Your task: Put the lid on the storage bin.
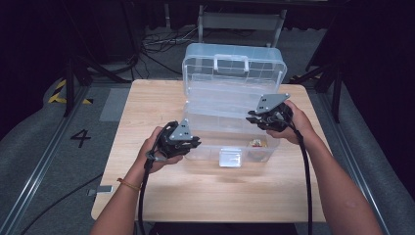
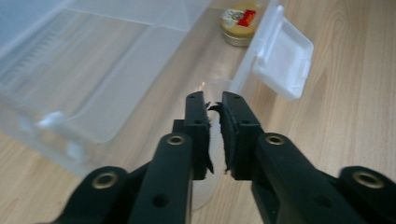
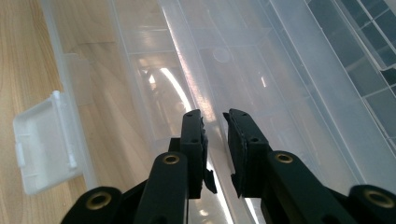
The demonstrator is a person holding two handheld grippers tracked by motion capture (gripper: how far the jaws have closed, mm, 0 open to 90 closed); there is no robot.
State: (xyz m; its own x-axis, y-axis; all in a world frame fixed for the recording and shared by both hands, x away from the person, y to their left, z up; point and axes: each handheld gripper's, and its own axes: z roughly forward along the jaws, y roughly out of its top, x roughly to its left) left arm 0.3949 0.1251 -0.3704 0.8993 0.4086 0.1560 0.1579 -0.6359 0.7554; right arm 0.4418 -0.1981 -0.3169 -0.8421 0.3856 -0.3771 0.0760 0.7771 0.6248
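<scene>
Clear plastic box (image 1: 230,112) sits mid-table (image 1: 147,191), lid up, small tin (image 2: 239,23) inside – left gripper (image 1: 188,142) at its front-left rim, jaws nearly closed with the thin wall between, right gripper (image 1: 262,118) nearly closed on the inner tray edge, likely steadying it.

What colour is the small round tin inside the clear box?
The tin is gold-yellow with a red label patch on its lid, clearest in the left gripper view.
</scene>
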